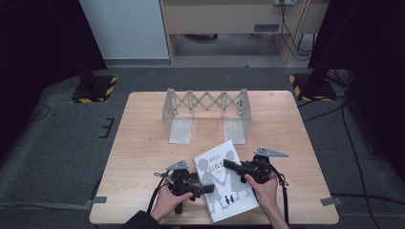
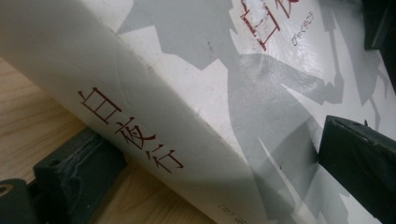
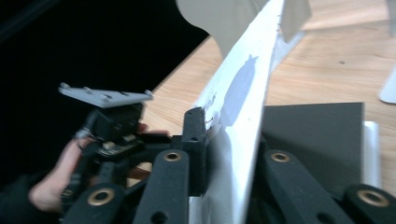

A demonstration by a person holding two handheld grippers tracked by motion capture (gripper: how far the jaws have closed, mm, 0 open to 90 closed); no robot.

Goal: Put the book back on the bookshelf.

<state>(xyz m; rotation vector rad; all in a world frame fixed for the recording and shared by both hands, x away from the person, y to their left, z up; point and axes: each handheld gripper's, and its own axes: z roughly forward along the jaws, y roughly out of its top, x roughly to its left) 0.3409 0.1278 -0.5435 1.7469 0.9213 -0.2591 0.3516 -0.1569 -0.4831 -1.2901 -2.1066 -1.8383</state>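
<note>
Lying near the tabletop's front edge: white paperback book, spine sitting between left gripper's jaws, contact unclear; right gripper clamping its opposite edge.

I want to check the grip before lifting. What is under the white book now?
Under the white book near its spine, the wooden table shows, and one of the left gripper's fingers sits below that edge. The rest is covered by the book.
</note>
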